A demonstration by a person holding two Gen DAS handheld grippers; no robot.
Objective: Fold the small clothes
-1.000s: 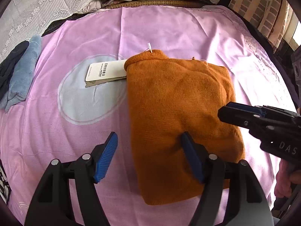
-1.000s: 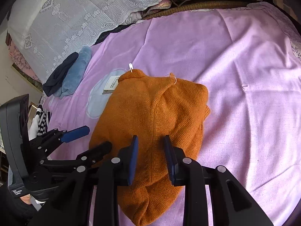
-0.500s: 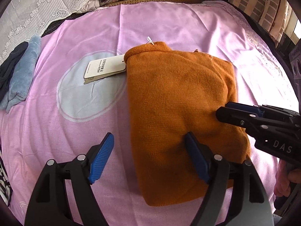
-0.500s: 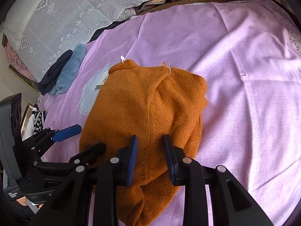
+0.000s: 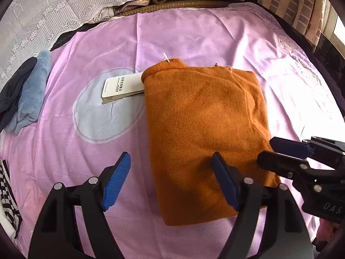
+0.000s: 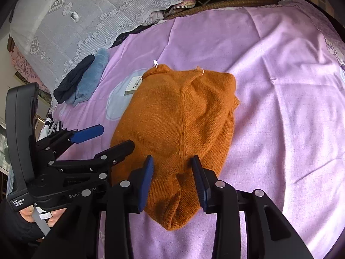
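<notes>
A folded orange knit sweater (image 5: 204, 129) lies flat on the pink bedsheet (image 5: 194, 34), with a white paper tag (image 5: 123, 85) sticking out at its collar. My left gripper (image 5: 172, 181) is open and empty, hovering over the sweater's near left edge. My right gripper (image 6: 173, 179) is open and empty above the sweater's (image 6: 179, 118) near end. Each gripper also shows in the other's view: the right one (image 5: 286, 155) sits at the sweater's right edge, the left one (image 6: 101, 138) at its left edge.
A light blue cloth (image 5: 30, 95) and a dark cloth (image 5: 10, 92) lie at the sheet's left edge. A striped black-and-white garment (image 5: 6, 194) lies near left. A white lace cover (image 5: 54, 10) and bedding are at the back.
Both grippers have drawn back toward me and risen a little from the sweater. The right jaws have opened slightly wider. The sweater lies still.
</notes>
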